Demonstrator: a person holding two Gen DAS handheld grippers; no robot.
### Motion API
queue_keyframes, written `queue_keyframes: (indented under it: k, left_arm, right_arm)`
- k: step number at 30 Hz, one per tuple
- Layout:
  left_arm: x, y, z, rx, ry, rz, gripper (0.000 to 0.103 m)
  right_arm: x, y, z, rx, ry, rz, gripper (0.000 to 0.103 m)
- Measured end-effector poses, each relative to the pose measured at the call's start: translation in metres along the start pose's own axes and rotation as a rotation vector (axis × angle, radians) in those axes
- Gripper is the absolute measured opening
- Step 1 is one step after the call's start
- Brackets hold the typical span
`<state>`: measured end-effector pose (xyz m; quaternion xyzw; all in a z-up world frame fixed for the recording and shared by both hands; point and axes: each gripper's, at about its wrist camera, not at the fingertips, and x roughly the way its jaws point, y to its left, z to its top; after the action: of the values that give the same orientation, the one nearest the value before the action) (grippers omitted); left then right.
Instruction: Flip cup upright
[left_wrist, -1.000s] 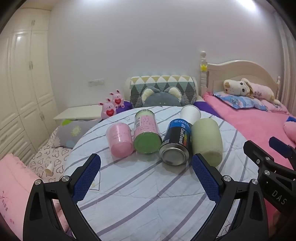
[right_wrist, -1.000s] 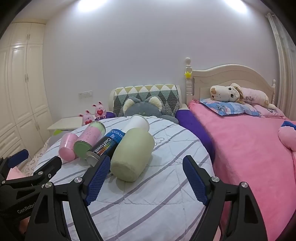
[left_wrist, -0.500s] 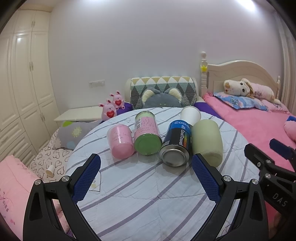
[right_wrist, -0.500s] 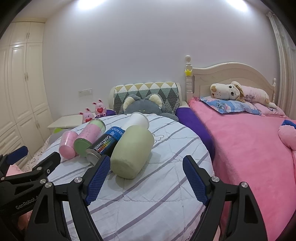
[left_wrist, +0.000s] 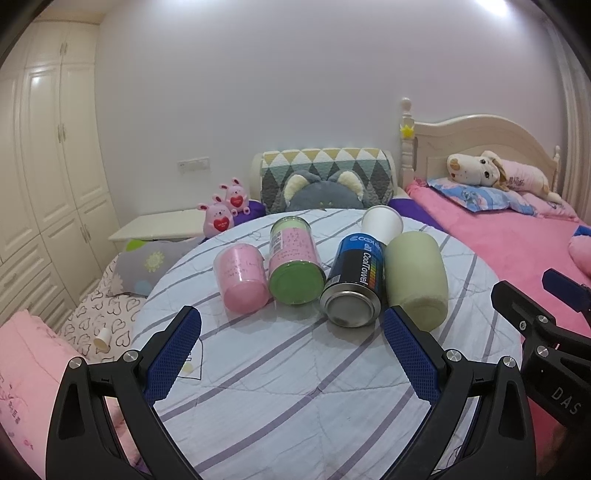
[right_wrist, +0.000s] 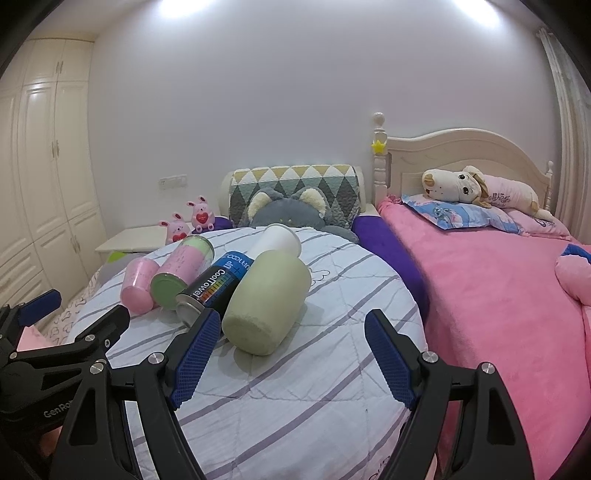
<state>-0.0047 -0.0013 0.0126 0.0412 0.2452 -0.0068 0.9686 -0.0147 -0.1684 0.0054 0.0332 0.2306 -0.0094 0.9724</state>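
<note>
Several containers lie on their sides on a round table with a striped cloth (left_wrist: 295, 387): a pink cup (left_wrist: 241, 278), a pink-and-green cylinder (left_wrist: 294, 271), a blue-and-black can (left_wrist: 354, 280), a pale green cup (left_wrist: 415, 277) and a white paper cup (left_wrist: 382, 222) behind them. My left gripper (left_wrist: 291, 354) is open and empty, a little short of the row. My right gripper (right_wrist: 291, 360) is open and empty, just in front of the pale green cup (right_wrist: 267, 301). The pink cup (right_wrist: 138, 284) lies at the far left in the right wrist view.
A bed with a pink blanket (right_wrist: 498, 295) and a plush dog (right_wrist: 476, 188) lies right of the table. A grey cat cushion (left_wrist: 325, 192) and a patterned pillow stand behind it. White wardrobes (left_wrist: 44, 166) line the left wall. A low white side table (left_wrist: 159, 223) holds two pink plush rabbits.
Both grippers have drifted slightly; the containers appear marginally nearer and lower in both views. Nothing was grasped or moved on the table.
</note>
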Motion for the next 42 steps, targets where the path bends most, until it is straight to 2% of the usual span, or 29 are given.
queue_keyframes:
  k: [14, 22, 25, 33, 38, 42]
  left_arm:
    - [0.002, 0.0, -0.002, 0.004, -0.002, 0.003, 0.1]
    - [0.017, -0.007, 0.001, 0.028, 0.018, -0.028, 0.102]
    - [0.027, -0.011, 0.006, 0.048, 0.025, -0.069, 0.102]
    - [0.062, -0.034, 0.032, 0.169, 0.056, -0.132, 0.102]
    - [0.096, -0.05, 0.054, 0.241, 0.14, -0.214, 0.102]
    - [0.122, -0.065, 0.071, 0.288, 0.197, -0.223, 0.102]
  right_arm:
    - [0.0, 0.005, -0.001, -0.01, 0.008, -0.001, 0.082]
    - [0.007, 0.002, 0.0, -0.001, 0.026, -0.02, 0.082]
    - [0.014, -0.006, 0.002, 0.029, 0.04, -0.029, 0.082]
    - [0.052, -0.032, 0.013, 0.142, 0.094, -0.082, 0.082]
    - [0.087, -0.046, 0.023, 0.187, 0.155, -0.111, 0.082]
    - [0.112, -0.061, 0.031, 0.208, 0.189, -0.134, 0.082]
